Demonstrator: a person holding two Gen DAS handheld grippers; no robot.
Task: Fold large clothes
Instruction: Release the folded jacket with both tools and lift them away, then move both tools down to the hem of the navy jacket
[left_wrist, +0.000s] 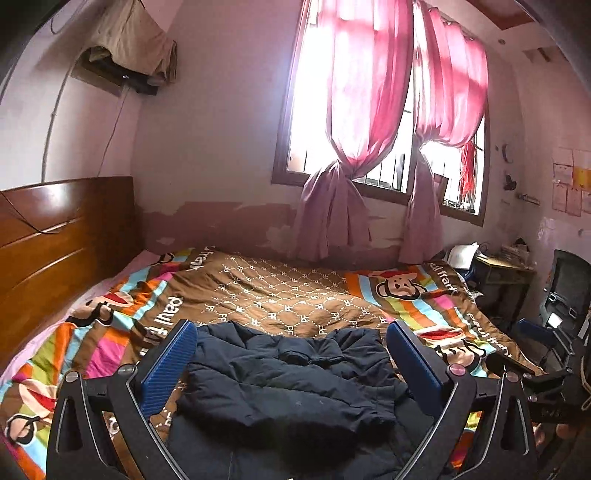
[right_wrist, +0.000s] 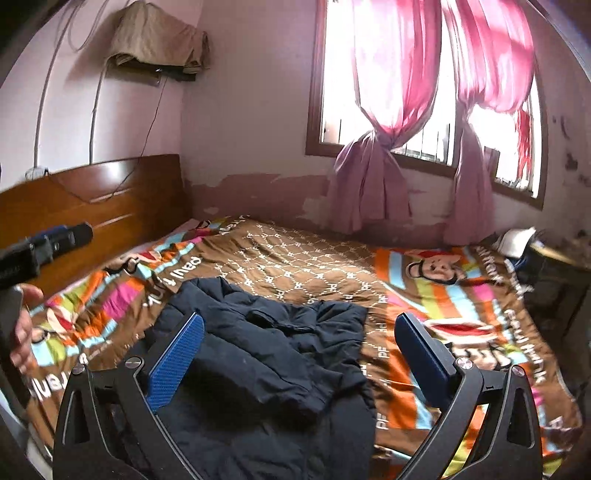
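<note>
One jacket (left_wrist: 291, 384), one bed (left_wrist: 295, 291) — two curtains (left_wrist: 354, 110), two grippers (left_wrist: 291, 332).

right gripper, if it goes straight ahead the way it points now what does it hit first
Most likely the dark jacket, which lies on the bedspread and fills the gap between the open right gripper's fingers. Depth is unclear; if it passes above the jacket, the bedspread comes next.

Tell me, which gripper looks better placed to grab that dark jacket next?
Probably the left gripper: the dark jacket lies centred between its open fingers. The right gripper, also open, has the jacket off toward its left finger.
</note>
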